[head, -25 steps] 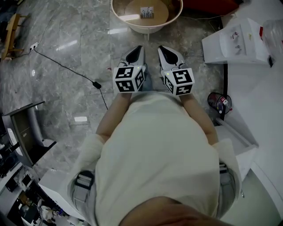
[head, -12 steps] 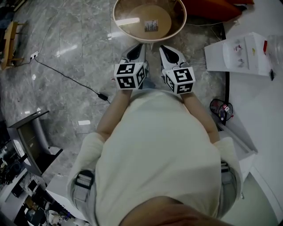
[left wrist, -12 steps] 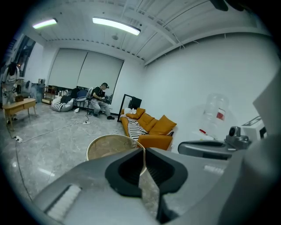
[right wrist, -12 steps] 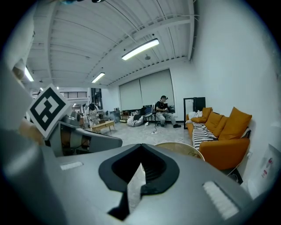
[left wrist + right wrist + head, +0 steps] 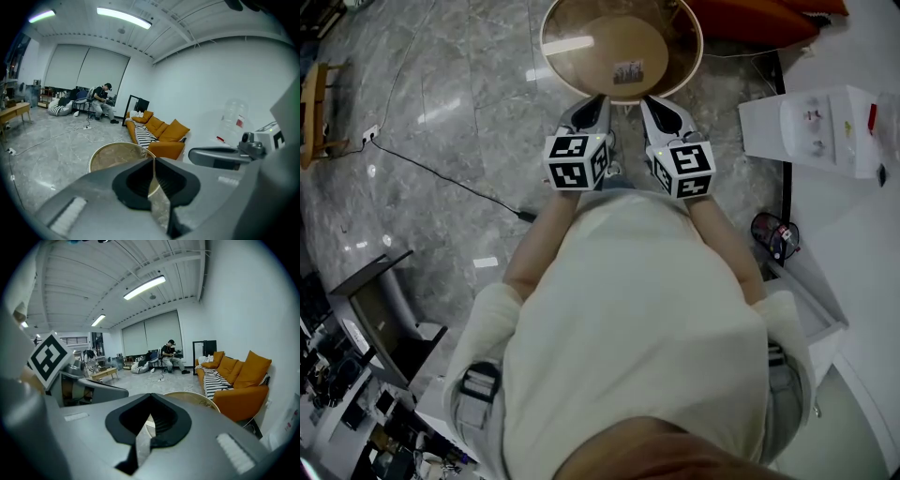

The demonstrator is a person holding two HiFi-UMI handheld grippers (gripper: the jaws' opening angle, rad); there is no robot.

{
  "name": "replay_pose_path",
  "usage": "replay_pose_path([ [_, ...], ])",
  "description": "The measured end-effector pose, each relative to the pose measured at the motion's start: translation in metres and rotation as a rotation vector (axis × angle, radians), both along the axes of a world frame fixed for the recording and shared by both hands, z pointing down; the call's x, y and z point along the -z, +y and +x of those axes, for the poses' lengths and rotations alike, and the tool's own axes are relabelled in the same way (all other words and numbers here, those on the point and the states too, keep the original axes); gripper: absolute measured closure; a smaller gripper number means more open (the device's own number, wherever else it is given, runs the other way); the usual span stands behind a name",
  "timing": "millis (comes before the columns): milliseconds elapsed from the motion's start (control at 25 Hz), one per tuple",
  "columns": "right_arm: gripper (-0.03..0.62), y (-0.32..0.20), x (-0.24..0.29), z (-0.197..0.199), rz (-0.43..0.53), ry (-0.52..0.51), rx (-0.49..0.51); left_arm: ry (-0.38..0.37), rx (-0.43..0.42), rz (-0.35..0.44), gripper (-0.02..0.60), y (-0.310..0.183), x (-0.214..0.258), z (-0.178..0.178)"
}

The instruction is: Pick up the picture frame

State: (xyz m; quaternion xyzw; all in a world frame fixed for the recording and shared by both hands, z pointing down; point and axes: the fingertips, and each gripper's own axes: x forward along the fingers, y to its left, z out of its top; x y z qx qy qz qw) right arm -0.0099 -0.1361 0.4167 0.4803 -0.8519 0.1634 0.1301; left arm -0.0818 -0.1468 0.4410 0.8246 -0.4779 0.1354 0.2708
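The picture frame [image 5: 628, 71] is a small print standing on a round wooden table [image 5: 581, 28] with a pale rim, at the top of the head view. My left gripper [image 5: 592, 101] and right gripper [image 5: 657, 102] are held side by side just short of the table's near edge, both pointing at it, both shut and empty. In the left gripper view the shut jaws [image 5: 153, 180] cover the near part of the table [image 5: 110, 157]. The right gripper view shows its shut jaws [image 5: 149, 422] before the table [image 5: 194, 399]. The frame is hidden in both gripper views.
An orange sofa [image 5: 759, 17] stands beyond the table on the right, by the wall [image 5: 161, 133]. A white water dispenser [image 5: 816, 127] is at the right. A black cable [image 5: 441, 173] runs over the marble floor on the left. A person sits far across the room [image 5: 101, 101].
The table and frame have slid down the head view, closer to the grippers. Both grippers have travelled forward together toward it, still shut.
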Motion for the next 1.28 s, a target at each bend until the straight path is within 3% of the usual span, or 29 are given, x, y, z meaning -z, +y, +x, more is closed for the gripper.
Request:
replay_pose_path([
  [720,0.594,-0.055,-0.084,0.021,-0.130,0.041,-0.027,-0.035,-0.007,-0.148,0.563,-0.043,-0.102,0.005],
  [1280,0.594,-0.103,-0.208,0.045,-0.271,0.099,0.011,-0.096,-0.021,-0.261,0.563,-0.084,-0.216,0.022],
])
